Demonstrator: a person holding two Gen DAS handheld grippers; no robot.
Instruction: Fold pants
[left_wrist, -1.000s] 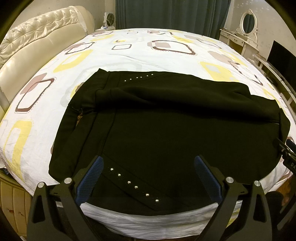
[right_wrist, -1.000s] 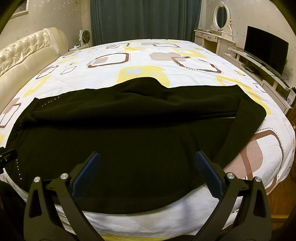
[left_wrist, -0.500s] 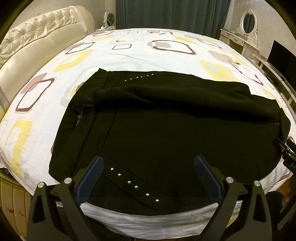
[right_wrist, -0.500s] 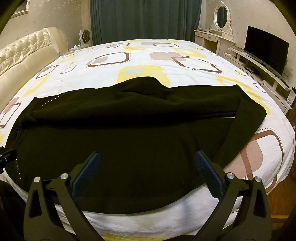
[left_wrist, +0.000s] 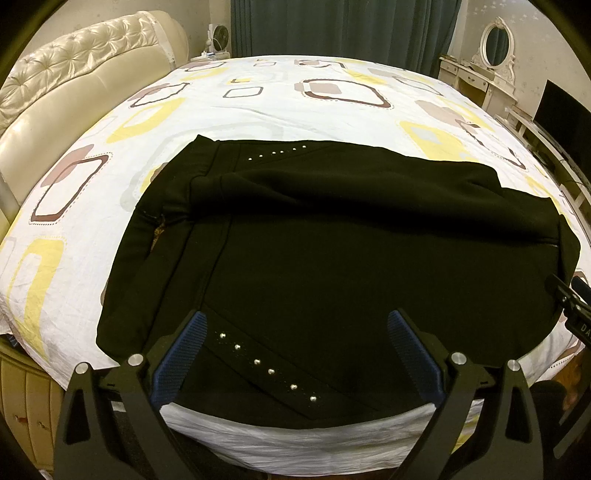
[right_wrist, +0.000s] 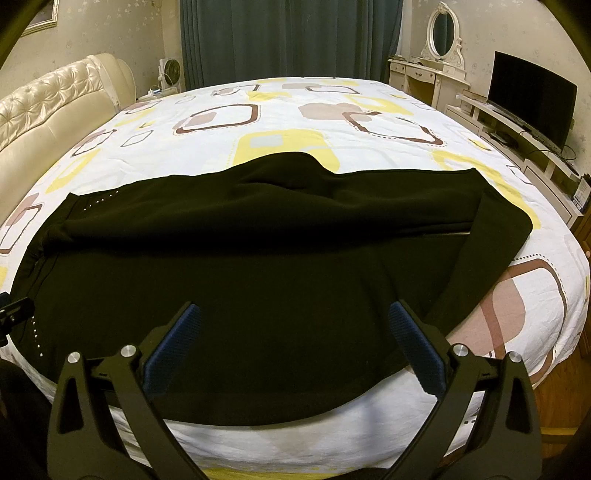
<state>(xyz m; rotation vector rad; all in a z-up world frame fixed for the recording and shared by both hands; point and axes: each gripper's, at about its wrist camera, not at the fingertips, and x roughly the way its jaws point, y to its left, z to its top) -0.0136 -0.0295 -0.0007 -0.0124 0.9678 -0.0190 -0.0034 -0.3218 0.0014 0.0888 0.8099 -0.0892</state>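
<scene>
- The bed fills both views, its white sheet printed with yellow, brown and grey squares, spreading out ahead of both grippers.
- The black pants lie flat across the near side of that bed, directly ahead of and beneath both sets of fingers; seen from the right wrist, the pants run from one side of the frame to the other.
- The waistband end sits to the left of the left gripper, and the leg ends reach out to the right of the right gripper.
- The far leg shows a raised fold, bulging up ahead of the right gripper.
- A padded cream headboard stands off to the left of the grippers, with dark green curtains far ahead.
- A television and a white dressing table with an oval mirror sit away to the right.
- The left gripper hangs over the near hem, jaws spread wide, nothing between its blue pads.
- The right gripper does the same over plain black cloth, jaws wide apart and empty.
- A slanted row of silver studs lies between the left gripper's fingers, and a second row of studs glints ahead on the far edge.
</scene>
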